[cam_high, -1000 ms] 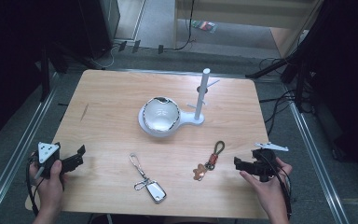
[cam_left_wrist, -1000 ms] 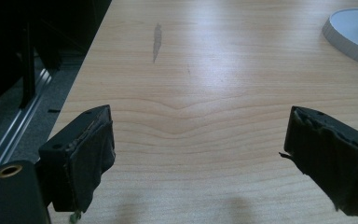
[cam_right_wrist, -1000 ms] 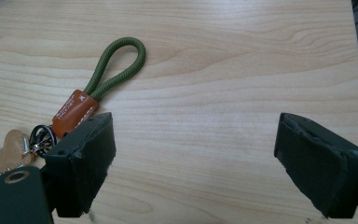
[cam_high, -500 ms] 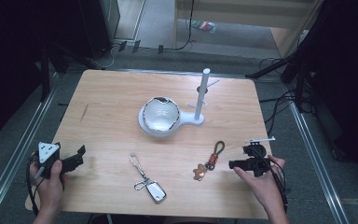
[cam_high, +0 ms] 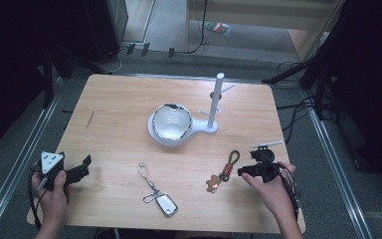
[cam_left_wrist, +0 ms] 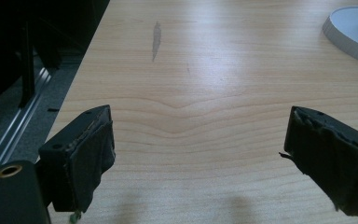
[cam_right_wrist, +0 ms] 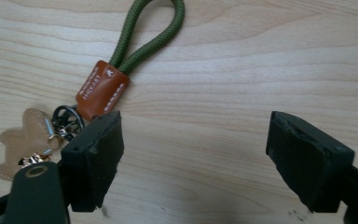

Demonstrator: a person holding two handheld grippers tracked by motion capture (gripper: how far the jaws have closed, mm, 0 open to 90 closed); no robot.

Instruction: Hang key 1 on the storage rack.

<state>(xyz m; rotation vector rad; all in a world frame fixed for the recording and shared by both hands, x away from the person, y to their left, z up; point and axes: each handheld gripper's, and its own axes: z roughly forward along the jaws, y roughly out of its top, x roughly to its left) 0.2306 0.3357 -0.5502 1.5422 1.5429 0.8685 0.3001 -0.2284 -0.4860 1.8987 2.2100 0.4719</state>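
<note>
A keychain (cam_high: 225, 173) lies on the wooden table (cam_high: 119, 109) at the front right. It has a green rope loop (cam_right_wrist: 144, 42), an orange leather tag (cam_right_wrist: 103, 88) and a tan bear charm (cam_right_wrist: 23, 140). My right gripper (cam_high: 242, 171) sits low just right of it, pointing left. In the right gripper view the right gripper (cam_right_wrist: 193, 120) is open with bare wood between its jaws, which have just been closing a little; the tag lies just beyond the left jaw's tip. My left gripper (cam_high: 83, 168) rests open at the front left, and in its own view the left gripper (cam_left_wrist: 200, 114) holds nothing.
A silver key fob (cam_high: 166, 204) with a ring and clip lies at the front centre. A white bowl (cam_high: 170, 122) sits on a white base (cam_left_wrist: 354, 32) mid-table, joined to an upright peg post (cam_high: 218, 94). Metal rails run along both table sides.
My right gripper has slid left across the table toward the keychain. The left gripper has stayed where it was.
</note>
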